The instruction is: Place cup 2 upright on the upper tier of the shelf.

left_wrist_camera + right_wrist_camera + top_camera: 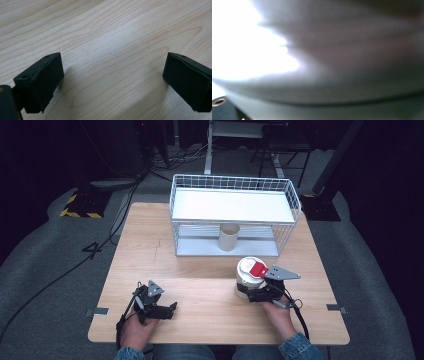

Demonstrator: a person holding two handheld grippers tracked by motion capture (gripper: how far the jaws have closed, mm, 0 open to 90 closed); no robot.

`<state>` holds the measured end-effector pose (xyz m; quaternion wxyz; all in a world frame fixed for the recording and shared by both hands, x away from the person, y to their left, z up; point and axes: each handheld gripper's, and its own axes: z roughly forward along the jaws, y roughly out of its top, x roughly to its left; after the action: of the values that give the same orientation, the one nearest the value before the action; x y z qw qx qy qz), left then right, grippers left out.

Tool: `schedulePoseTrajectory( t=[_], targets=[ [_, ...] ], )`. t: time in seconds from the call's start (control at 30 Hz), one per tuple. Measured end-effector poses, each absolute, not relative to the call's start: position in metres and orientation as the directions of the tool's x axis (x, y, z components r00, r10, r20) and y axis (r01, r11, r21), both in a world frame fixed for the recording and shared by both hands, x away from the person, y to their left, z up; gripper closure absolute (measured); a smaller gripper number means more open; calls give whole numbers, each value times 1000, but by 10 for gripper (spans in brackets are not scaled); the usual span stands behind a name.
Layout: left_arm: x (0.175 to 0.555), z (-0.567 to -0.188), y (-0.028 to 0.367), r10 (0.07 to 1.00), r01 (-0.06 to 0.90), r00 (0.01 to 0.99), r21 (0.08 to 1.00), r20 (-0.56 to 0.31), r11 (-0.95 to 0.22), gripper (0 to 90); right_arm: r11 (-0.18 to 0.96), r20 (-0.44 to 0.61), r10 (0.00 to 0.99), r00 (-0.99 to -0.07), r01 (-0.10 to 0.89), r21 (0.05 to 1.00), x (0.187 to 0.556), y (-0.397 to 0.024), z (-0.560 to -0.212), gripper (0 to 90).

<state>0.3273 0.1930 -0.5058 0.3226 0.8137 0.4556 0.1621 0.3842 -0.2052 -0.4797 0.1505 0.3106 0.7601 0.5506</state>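
Right tool gripping white canister, lower right of center

Right tool (248,293) clamping canister (250,276) standing on tabletop (200,290), placement not yet done; left tool (167,309) resting wide open, empty, lower left

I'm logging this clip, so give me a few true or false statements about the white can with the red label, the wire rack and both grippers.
1. The white cylindrical can with a red label stands upright on the wooden table. True.
2. The left gripper holds a cup. False: its jaws are open, with bare table between them.
3. A beige paper cup stands on the lower shelf of the white wire rack. True.
4. The right gripper is inside the rack. False: it is at the can's base.
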Motion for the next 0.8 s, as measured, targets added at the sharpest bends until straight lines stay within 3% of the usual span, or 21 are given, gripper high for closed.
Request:
schedulePoseTrajectory(
  t=[0.8],
  targets=[
    [327,-506,193,846,636,532,673,-30,-377,39,195,76,661,-747,269,943,378,-211,-473,97]
  ],
)
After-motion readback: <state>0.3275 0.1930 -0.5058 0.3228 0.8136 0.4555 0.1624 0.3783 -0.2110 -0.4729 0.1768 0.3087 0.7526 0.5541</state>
